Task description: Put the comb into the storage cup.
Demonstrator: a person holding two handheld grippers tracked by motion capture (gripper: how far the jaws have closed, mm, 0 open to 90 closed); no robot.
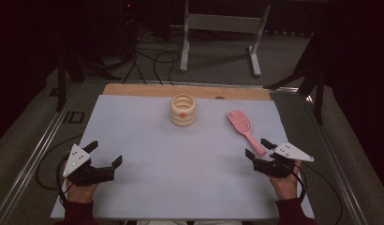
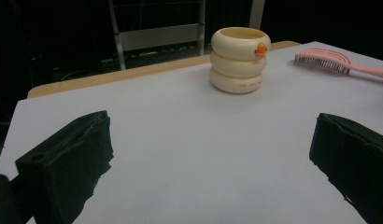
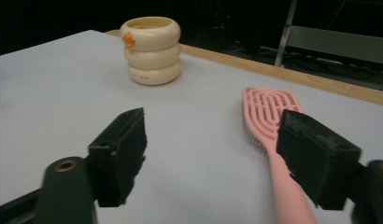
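High view: pink plastic vented hairbrush [image 1: 244, 127] lies flat near the table's [image 1: 148, 187] right edge, handle end just beside the right gripper [image 1: 258, 149], whose jaws stand wide, holding nothing. Left gripper [image 1: 106, 153], jaws wide and empty, rests near the front left corner; cream ribbed ring-stacked cup [image 1: 182, 110] stands near the far edge.

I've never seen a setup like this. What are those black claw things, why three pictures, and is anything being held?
A person sits at a table holding a hand-operated two-jaw gripper in each hand: the left gripper and the right gripper. One picture looks down from above; the other two come from small cameras riding on each gripper, so its own black jaws rise at the bottom. On the table stand a cream ringed cup and a pink hairbrush. Nothing is held: both grippers are open. The right one's jaws sit by the brush handle, one on each side, without pressing on it.
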